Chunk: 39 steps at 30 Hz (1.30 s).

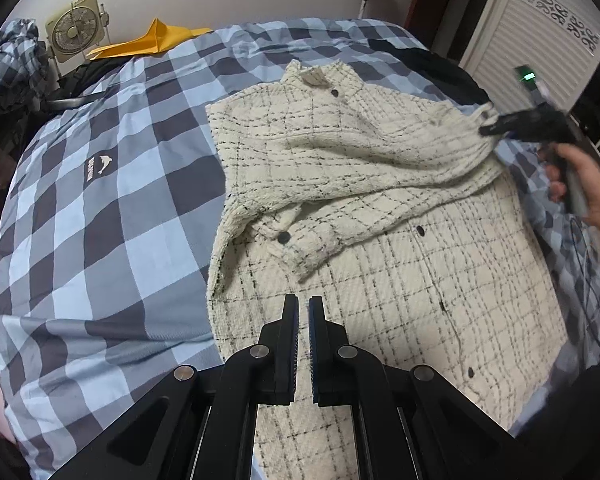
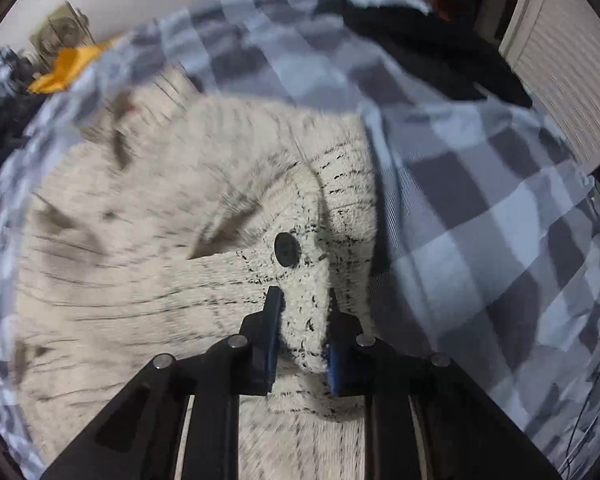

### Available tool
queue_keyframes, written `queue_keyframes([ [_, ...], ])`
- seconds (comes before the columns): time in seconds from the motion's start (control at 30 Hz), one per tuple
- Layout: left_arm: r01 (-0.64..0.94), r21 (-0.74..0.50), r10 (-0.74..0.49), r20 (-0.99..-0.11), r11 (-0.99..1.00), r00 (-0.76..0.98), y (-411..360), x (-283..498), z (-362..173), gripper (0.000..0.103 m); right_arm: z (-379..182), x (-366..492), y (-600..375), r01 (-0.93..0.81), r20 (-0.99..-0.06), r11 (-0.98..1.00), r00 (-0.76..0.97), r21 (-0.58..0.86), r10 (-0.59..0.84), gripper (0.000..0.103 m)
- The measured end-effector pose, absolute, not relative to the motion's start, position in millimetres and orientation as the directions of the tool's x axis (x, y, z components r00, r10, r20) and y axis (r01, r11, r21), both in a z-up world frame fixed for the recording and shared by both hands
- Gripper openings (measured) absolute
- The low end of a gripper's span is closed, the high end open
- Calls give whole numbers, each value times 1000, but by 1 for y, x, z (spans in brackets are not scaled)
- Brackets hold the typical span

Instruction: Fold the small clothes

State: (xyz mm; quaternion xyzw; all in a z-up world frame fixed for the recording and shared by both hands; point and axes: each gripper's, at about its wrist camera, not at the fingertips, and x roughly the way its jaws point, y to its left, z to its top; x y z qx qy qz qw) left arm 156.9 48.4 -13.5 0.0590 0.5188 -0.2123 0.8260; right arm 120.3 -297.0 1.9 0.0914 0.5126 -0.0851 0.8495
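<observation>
Left wrist view: the cream checked jacket (image 1: 380, 220) lies flat on the blue checked bed (image 1: 100, 220). Left tool (image 1: 304, 312) hovers at 6 o'clock, pressed together, holding nothing. Right tool (image 2: 302, 316), at 3 o'clock, pinches the jacket's sleeve cuff (image 2: 304, 320).

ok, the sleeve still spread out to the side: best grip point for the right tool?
The buttoned cuff, from above along the sleeve: its end lies bunched and raised off the bedcover. The right tool is clamped there.
</observation>
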Motion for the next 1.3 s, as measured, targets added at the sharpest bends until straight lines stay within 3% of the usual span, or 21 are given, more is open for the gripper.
queue_keyframes([
  [0.23,392,-140,-299,-875,909,381,56,157,-11,3,79,62,-329,278,-768,872,621,403,157,14],
  [0.3,389,-140,-297,-876,911,381,58,158,-12,3,67,58,-335,333,-802,874,589,353,100,14],
  [0.4,372,-132,-279,-884,919,376,63,161,-16,3,18,68,-338,441,-916,895,382,63,-123,15],
  [0.43,363,-126,-268,-888,923,374,64,163,-18,3,3,65,-333,436,-930,900,341,27,-137,16],
  [0.47,361,-124,-265,-890,924,372,64,164,-20,3,-10,61,-326,417,-938,907,336,61,-91,19],
  [0.53,363,-120,-260,-893,924,367,63,164,-22,3,-23,58,-307,377,-938,919,345,114,-25,38],
  [0.6,372,-121,-265,-893,920,363,59,163,-23,3,-34,63,-275,287,-931,955,364,79,-33,64],
  [0.67,384,-121,-268,-894,915,358,56,162,-23,3,-45,72,-238,153,-920,988,380,-37,-93,73],
  [0.73,387,-112,-262,-896,915,359,55,162,-23,3,-66,79,-207,8,-912,977,356,-213,-202,73],
  [0.83,384,-97,-248,-897,918,366,55,163,-22,3,-96,90,-188,-93,-869,901,325,-423,-374,73],
  [0.87,382,-97,-248,-896,919,369,56,164,-21,3,-105,94,-189,-111,-851,874,315,-473,-421,66],
  [0.9,381,-100,-251,-894,919,371,56,164,-21,3,-111,100,-190,-123,-845,863,310,-490,-435,35],
  [0.93,380,-103,-254,-893,919,372,57,164,-20,3,-113,104,-194,-134,-852,864,297,-485,-432,20],
  [1.03,378,-103,-254,-892,920,375,59,163,-19,3,-98,111,-205,-163,-873,875,273,-456,-404,13],
  [1.23,374,-106,-260,-883,921,391,59,164,-15,3,7,126,-186,-122,-732,804,509,-582,-453,13],
  [1.3,374,-111,-265,-882,921,389,59,164,-15,3,46,124,-176,-52,-620,771,630,-634,-467,13],
])
